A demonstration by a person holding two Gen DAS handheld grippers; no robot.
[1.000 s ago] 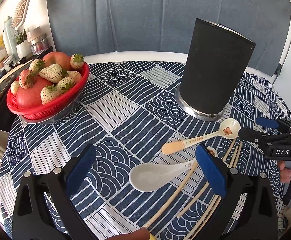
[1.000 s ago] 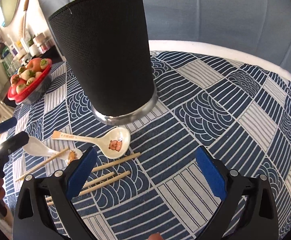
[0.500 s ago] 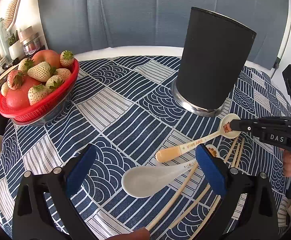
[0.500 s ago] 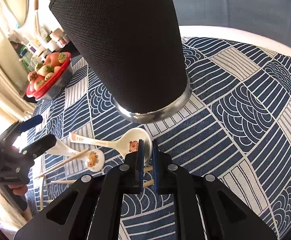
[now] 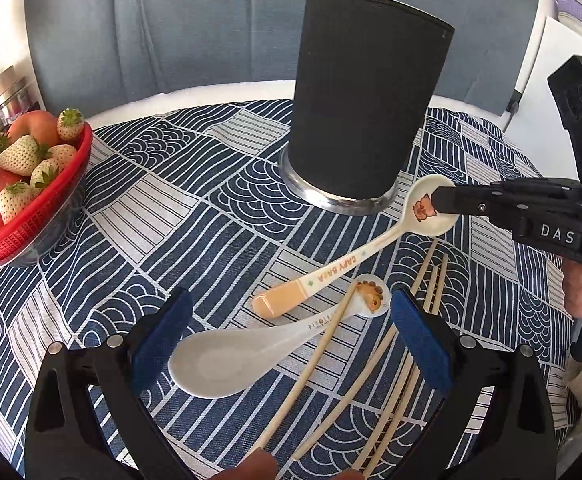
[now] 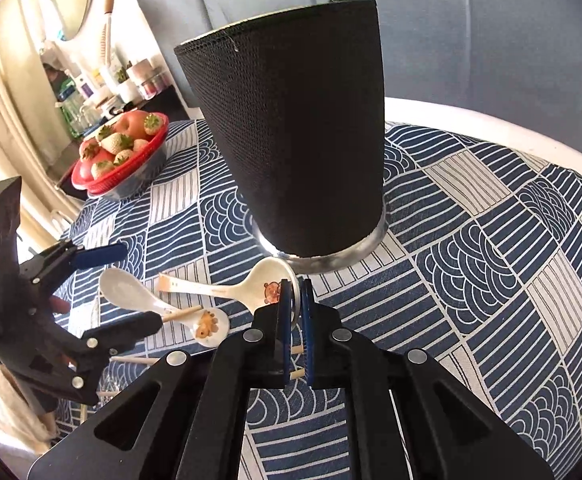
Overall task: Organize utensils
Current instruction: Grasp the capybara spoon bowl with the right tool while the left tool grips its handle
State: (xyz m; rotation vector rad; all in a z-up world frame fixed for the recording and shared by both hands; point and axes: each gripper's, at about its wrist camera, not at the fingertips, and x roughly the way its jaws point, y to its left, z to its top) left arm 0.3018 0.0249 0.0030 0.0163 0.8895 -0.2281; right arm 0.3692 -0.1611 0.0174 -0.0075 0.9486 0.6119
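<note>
So far nothing appears stowed: no handle or stick shows above the rim of the tall black mesh cylinder holder with a metal base ring [image 5: 367, 92], though its inside is hidden. All utensils seen are still on the blue-and-white patterned tablecloth of the table [image 5: 163, 216].

The right gripper [image 6: 296, 294] is pressed together on the bowl rim of the cream ceramic spoon with a cartoon animal print and an orange-tipped handle [image 5: 375, 246]. That spoon sits just at 5 o'clock of the holder's base, its handle trailing toward 7 o'clock; whether the bowl has cleared the cloth cannot be told.

The left gripper [image 5: 287, 340] is spread wide and holds nothing; it hovers above the plain white ceramic soup spoon [image 5: 227, 364], whose handle end bears an orange figure. One of the pale wooden chopsticks [image 5: 407, 360] lies across that handle; the others are loose at 5 o'clock of it.

Judgement: first pickup in hand; both spoons and all chopsticks remain
</note>
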